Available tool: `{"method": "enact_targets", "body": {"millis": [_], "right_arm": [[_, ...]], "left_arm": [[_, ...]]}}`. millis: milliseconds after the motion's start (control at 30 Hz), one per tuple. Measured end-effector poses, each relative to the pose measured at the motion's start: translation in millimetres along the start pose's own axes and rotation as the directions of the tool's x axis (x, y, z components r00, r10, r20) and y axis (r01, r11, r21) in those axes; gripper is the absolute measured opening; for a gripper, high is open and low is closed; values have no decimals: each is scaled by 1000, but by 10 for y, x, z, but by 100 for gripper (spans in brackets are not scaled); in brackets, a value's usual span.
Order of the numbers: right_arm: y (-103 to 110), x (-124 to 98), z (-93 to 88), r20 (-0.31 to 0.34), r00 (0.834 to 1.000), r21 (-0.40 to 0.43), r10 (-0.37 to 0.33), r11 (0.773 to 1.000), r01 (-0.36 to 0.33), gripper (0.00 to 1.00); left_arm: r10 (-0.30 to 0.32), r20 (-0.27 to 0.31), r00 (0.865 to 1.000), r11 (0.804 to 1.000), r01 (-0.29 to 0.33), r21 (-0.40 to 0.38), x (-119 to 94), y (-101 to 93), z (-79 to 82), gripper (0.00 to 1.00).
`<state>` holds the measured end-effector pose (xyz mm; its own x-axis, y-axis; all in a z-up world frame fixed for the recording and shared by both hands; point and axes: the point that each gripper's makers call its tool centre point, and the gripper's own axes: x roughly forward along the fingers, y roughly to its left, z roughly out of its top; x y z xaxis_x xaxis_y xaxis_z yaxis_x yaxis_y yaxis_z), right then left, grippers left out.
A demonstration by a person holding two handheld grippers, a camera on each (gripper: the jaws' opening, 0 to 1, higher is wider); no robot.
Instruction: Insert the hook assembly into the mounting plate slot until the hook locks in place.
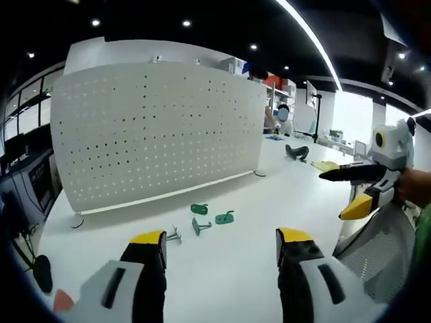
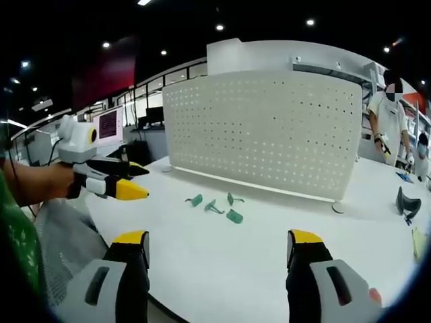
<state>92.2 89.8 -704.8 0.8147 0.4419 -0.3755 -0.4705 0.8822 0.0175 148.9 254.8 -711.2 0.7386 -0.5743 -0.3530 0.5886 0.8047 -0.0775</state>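
The white desk [image 1: 229,269] runs wide under both views, and at its far side the big pegboard [image 1: 158,131] stands upright, holes all bare as far as I can tell, no hook seated in it. Nothing of the job looks done yet. The green hooks [image 1: 210,217] lie loose in a small cluster on the desk, just in front of the board and apart from it. The left tool [image 1: 220,247] hovers near, jaws wide apart and holding nothing. The right tool [image 2: 213,249] likewise gapes, nothing between its jaws. By my read, everything is left: pick a hook, carry it to the board, push it home.
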Motion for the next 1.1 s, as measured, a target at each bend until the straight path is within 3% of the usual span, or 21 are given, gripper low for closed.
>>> {"method": "enact_targets", "body": {"millis": [1100], "right_arm": [[-39, 17, -38, -19, 1000, 2, -13, 1000, 13, 84]], "left_arm": [[-3, -70, 998, 995, 10, 96, 736, 231, -65, 48]]}}
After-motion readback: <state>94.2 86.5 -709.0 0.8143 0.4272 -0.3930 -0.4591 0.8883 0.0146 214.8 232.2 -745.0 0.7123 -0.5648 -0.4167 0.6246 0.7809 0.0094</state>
